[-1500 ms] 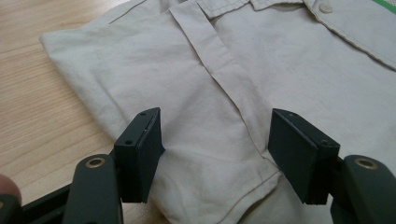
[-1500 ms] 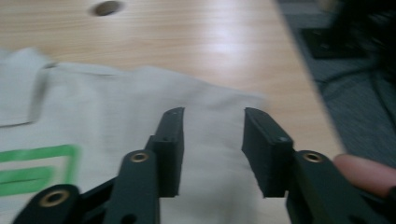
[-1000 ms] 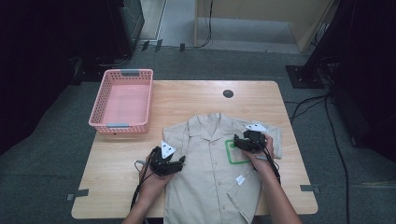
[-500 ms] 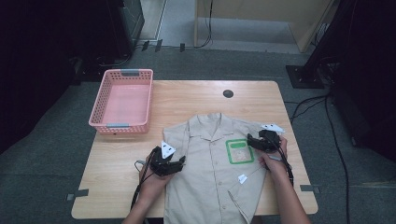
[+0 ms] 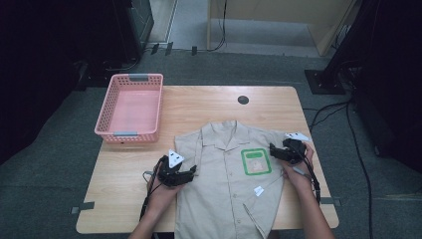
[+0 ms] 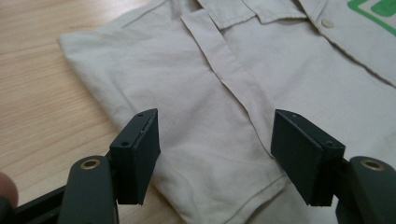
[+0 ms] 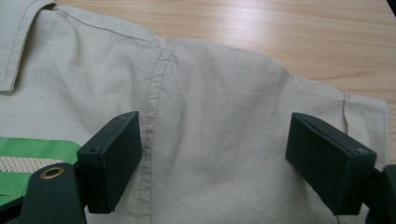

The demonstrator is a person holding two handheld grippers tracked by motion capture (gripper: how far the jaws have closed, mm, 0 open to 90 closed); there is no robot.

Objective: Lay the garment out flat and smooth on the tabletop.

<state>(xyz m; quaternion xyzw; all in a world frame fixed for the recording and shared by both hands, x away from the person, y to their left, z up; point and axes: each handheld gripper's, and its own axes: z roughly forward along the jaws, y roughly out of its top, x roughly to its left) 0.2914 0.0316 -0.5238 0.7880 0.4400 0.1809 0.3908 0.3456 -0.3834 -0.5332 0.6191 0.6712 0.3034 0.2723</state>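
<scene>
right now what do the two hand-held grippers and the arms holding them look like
Both are black. The left hand-held gripper and the right hand-held gripper each carry a pale three-cornered plate on top and trail a dark cable back along the forearm. In the gripper views, each has two flat, blocky black jaws on arms with brass-coloured rivets. The forearms are bare, with no sleeves visible.

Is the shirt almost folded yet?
Not yet. The shirt already lies flat, front up, on the table. Both claws, left and right, hover open over its sleeves, the right one's jaws just opening. The folding seems left; the basket waits.
</scene>
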